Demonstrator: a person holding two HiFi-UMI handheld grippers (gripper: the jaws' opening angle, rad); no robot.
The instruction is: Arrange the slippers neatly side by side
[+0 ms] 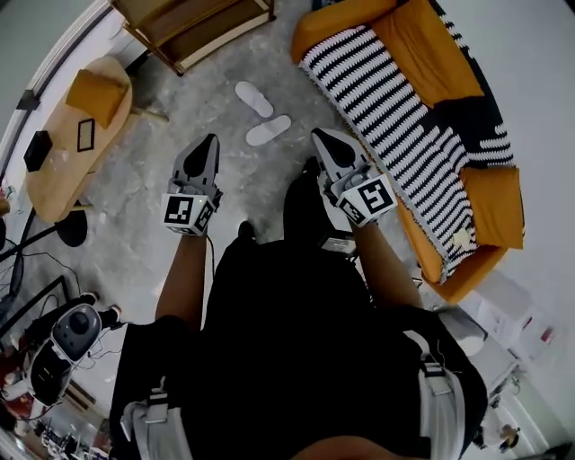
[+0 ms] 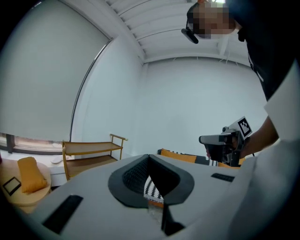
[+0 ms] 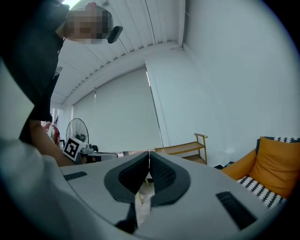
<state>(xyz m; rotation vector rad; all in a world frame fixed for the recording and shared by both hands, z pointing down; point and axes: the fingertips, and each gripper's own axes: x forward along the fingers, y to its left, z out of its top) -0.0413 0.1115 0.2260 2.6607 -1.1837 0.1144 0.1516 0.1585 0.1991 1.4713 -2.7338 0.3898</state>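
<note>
Two white slippers lie on the grey floor in the head view, the farther slipper [image 1: 254, 99] and the nearer slipper [image 1: 268, 130]. They are angled to each other, with their right ends close together. My left gripper [image 1: 211, 140] hangs in the air just left of and nearer than them, jaws shut and empty. My right gripper [image 1: 318, 136] is held to their right, also shut with nothing in it. In the left gripper view the left gripper [image 2: 149, 156] has its tips touching, and in the right gripper view so does the right gripper [image 3: 149, 154]. Neither gripper view shows the slippers.
An orange sofa [image 1: 454, 193] with a black-and-white striped blanket [image 1: 386, 99] runs along the right. A wooden shelf [image 1: 193, 27] stands beyond the slippers. A round wooden table [image 1: 63, 171] with an orange cushion [image 1: 97, 94] is at the left. A fan [image 3: 77, 131] stands further back.
</note>
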